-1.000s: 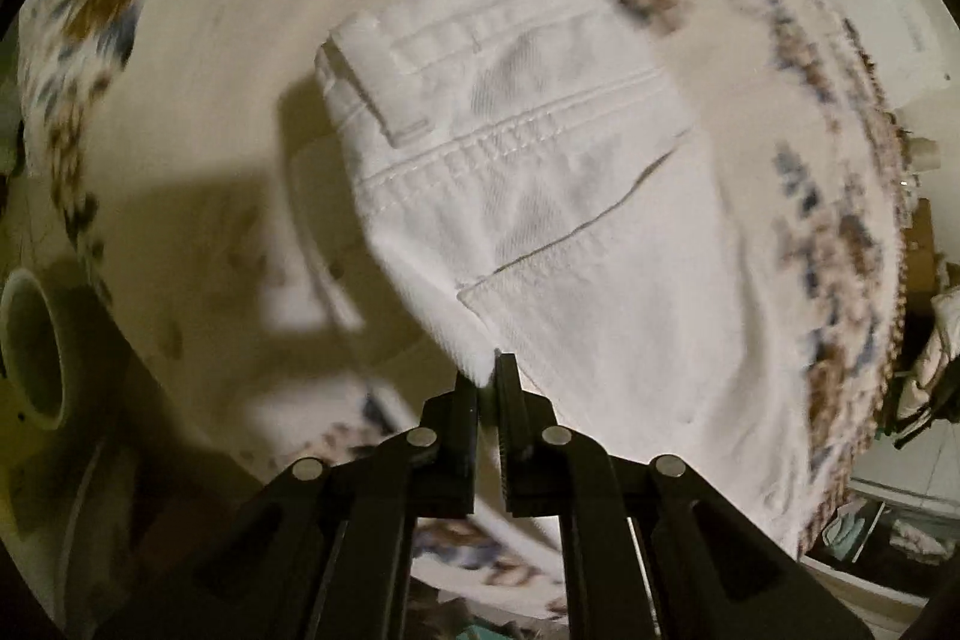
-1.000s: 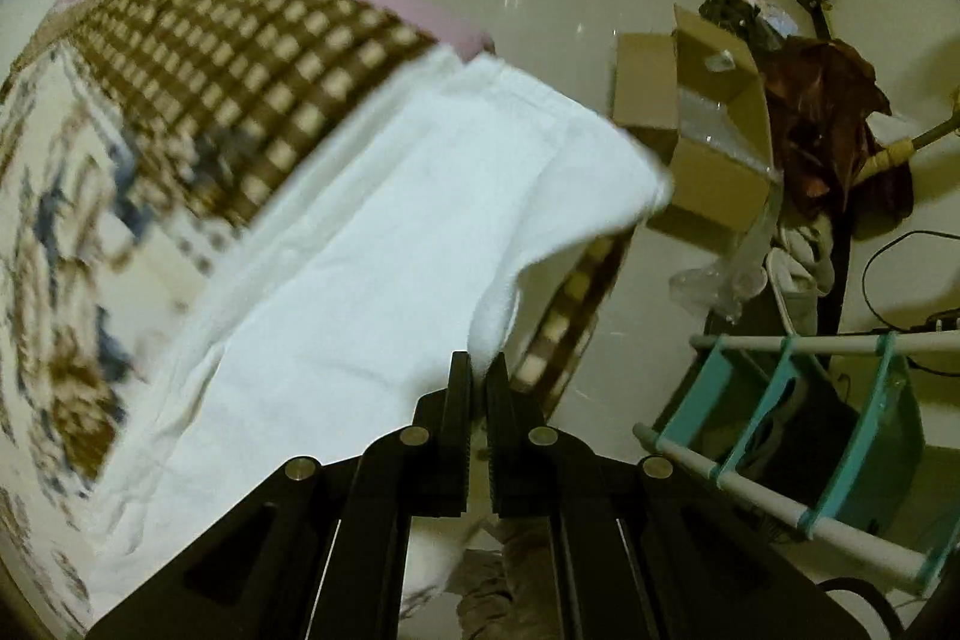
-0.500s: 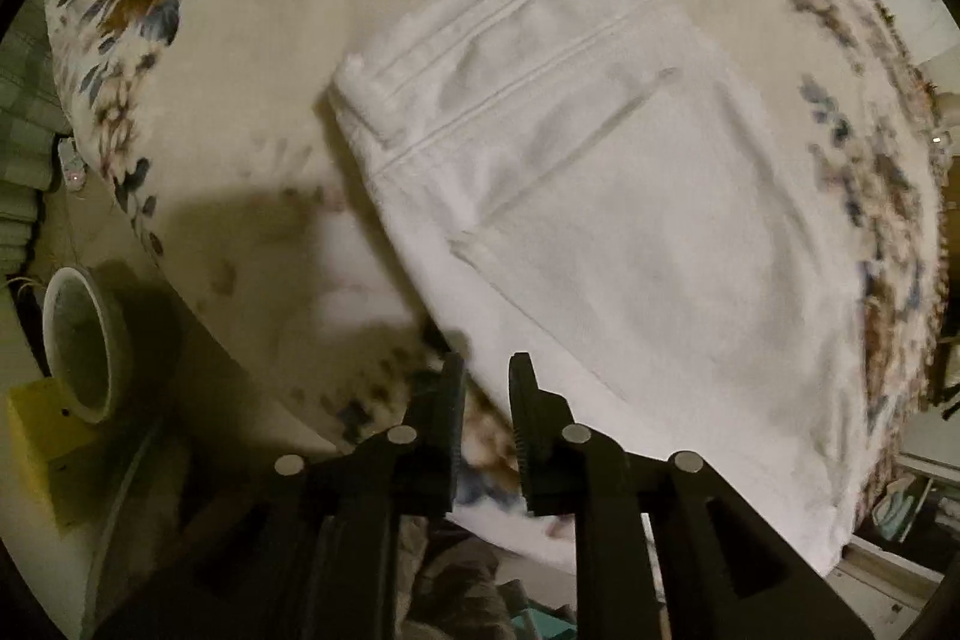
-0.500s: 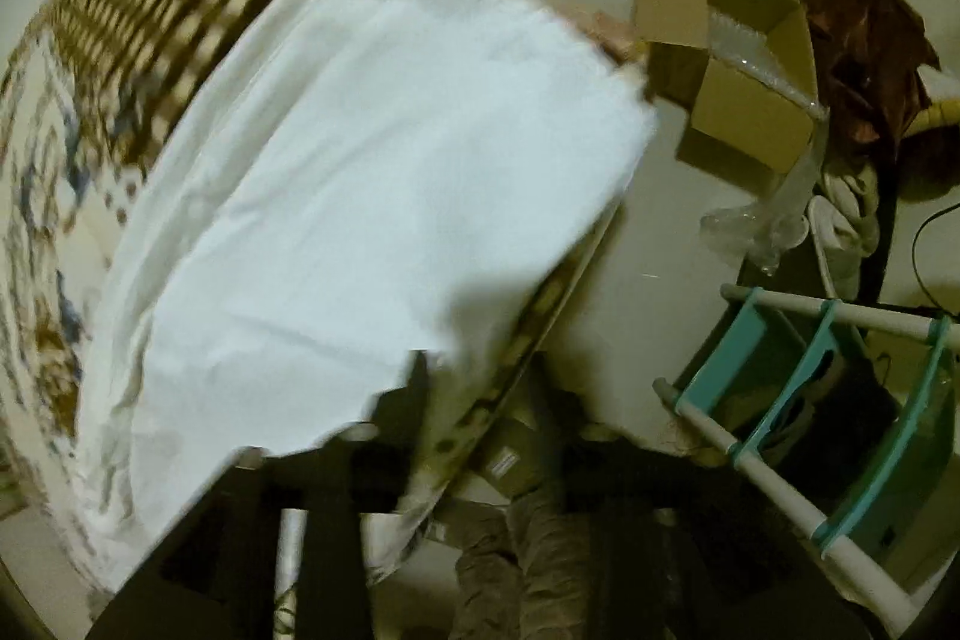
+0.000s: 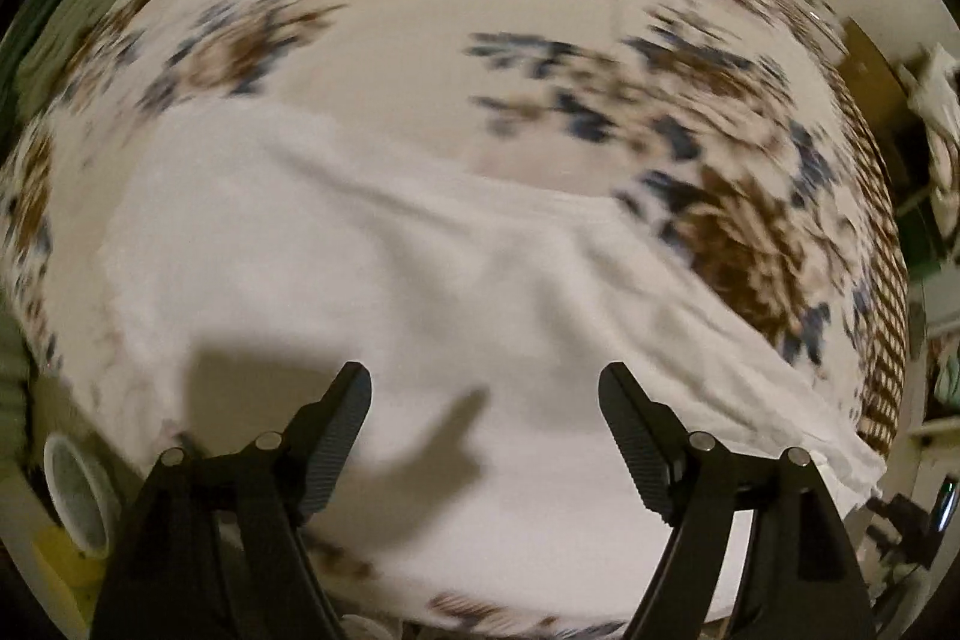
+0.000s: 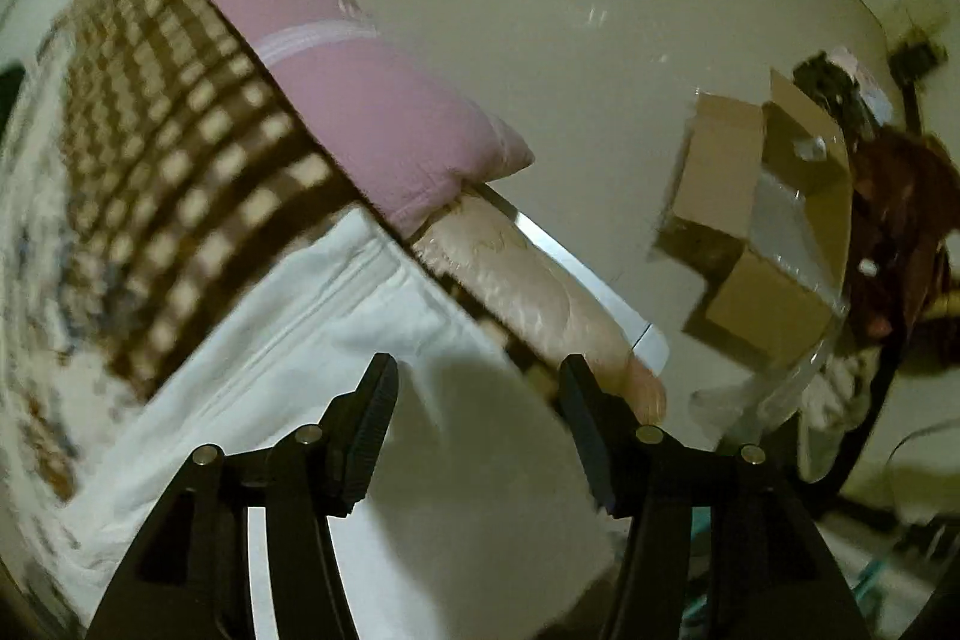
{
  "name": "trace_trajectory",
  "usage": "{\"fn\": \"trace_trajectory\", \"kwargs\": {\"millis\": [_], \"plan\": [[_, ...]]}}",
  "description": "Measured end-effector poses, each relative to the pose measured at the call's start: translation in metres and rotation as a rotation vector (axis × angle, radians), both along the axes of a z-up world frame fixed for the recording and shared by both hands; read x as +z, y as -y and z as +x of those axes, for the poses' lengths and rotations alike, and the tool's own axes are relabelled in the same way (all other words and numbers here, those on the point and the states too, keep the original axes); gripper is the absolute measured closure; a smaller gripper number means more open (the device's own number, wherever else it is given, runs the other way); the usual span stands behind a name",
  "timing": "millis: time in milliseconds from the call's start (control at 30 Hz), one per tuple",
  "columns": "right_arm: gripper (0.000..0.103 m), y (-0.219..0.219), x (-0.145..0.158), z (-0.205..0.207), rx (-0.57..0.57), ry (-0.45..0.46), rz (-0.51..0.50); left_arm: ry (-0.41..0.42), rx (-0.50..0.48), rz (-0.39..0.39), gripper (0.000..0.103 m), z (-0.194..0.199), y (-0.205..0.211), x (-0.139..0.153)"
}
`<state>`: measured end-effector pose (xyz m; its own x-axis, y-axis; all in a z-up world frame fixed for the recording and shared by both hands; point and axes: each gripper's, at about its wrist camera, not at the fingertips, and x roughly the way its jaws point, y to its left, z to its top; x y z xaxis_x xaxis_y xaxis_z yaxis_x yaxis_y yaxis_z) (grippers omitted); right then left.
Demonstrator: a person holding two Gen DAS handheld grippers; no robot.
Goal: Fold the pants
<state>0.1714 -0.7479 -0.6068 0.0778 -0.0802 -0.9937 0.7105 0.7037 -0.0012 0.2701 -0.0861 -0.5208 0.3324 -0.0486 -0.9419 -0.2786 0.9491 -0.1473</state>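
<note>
On the floor, open cardboard box (image 6: 762, 244) holding clear plastic, both tongs spread, just opened, empty.

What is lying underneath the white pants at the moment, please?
The white pants lie on a floral blanket whose checked border runs along one side. A pink pillow sits beyond that border. What the blanket looks like directly beneath the pants is covered.

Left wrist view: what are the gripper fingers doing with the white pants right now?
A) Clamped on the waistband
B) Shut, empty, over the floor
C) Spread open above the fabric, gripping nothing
C: the left gripper has its fingers spread apart over the white pants, with no fabric pinched between them.
</note>
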Motion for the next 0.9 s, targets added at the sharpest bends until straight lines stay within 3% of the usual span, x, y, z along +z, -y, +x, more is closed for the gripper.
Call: {"fn": "trace_trajectory", "kwargs": {"millis": [33,67,200,433,700,800,867,900], "plan": [[0.061,0.001,-0.004,0.007,0.031,-0.010,-0.008,0.001,-0.015,0.006,0.026,0.004,0.006,-0.006],[0.086,-0.001,-0.006,0.013,0.072,-0.016,-0.012,0.002,-0.034,0.012,0.026,0.007,0.015,-0.008],[0.096,-0.027,0.014,0.022,0.180,0.022,-0.132,-0.014,-0.087,0.017,0.026,0.008,0.045,-0.016],[0.097,-0.020,0.078,0.018,0.098,0.201,-0.168,-0.052,-0.095,0.019,0.026,0.002,0.063,-0.031],[0.097,-0.034,0.104,0.017,0.101,0.276,-0.182,-0.044,-0.074,0.013,0.026,0.005,0.055,-0.032],[0.095,-0.025,0.070,0.023,0.094,0.185,-0.114,-0.078,-0.069,0.013,0.026,0.007,0.052,-0.042],[0.068,-0.010,0.030,0.026,0.073,0.026,-0.053,-0.097,-0.067,0.009,0.026,0.006,0.050,-0.047],[0.060,-0.004,0.022,0.021,0.048,0.002,-0.029,-0.106,-0.067,0.009,0.026,0.005,0.049,-0.049]]}}
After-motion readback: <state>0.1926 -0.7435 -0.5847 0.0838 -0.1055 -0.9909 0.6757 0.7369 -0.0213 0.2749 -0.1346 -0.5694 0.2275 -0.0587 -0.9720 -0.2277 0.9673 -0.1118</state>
